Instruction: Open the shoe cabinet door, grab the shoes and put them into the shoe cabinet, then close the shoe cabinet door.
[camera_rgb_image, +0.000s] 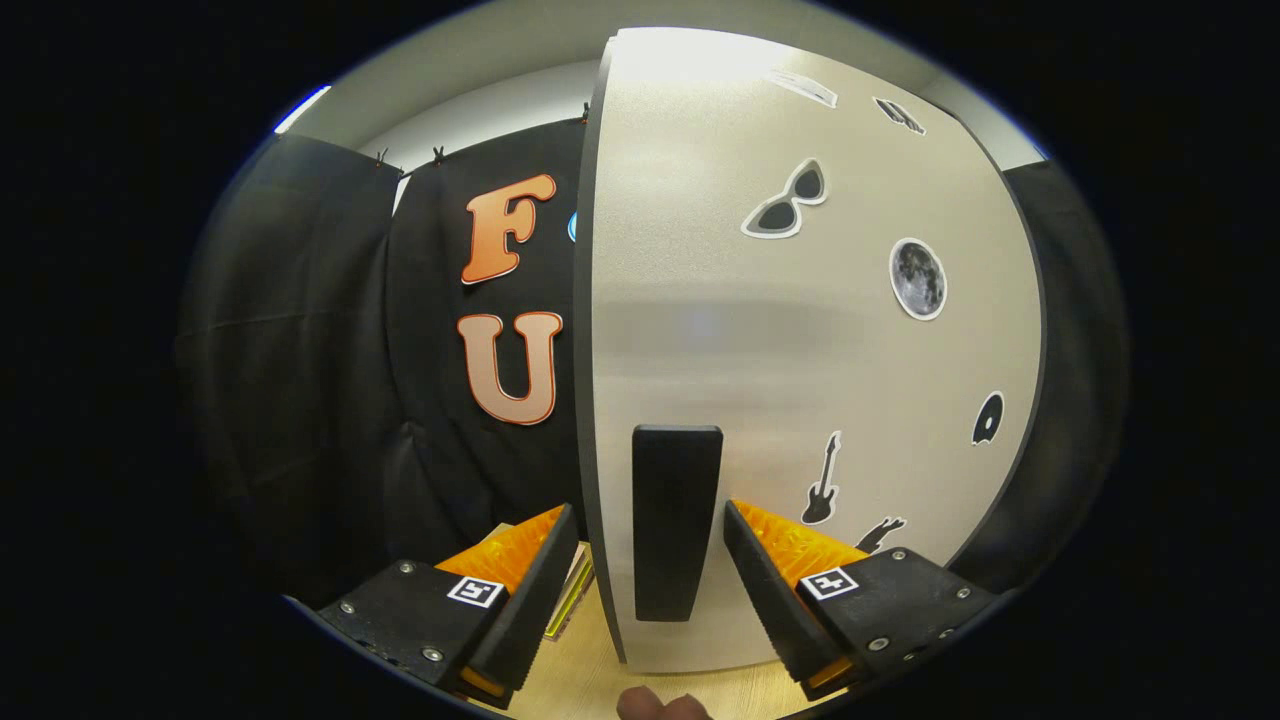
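The shoe cabinet door (800, 340) is a pale panel with several stickers, and it stands close in front of me with its left edge turned towards me. Its black upright handle (676, 520) sits near that edge. My gripper (648, 510) straddles the edge and the handle. One finger (530, 580) lies behind the door's edge, and the other (765, 580) rests against the handle's right side. Both look pressed in. The cabinet's inside is hidden by the door.
Black cloth walls hang to the left and far right of the door. A light wooden surface (585, 685) runs under the door's lower edge. A flat thing with coloured edges (570, 600) lies beside the left finger. A fingertip of a hand (660, 706) shows below the gripper.
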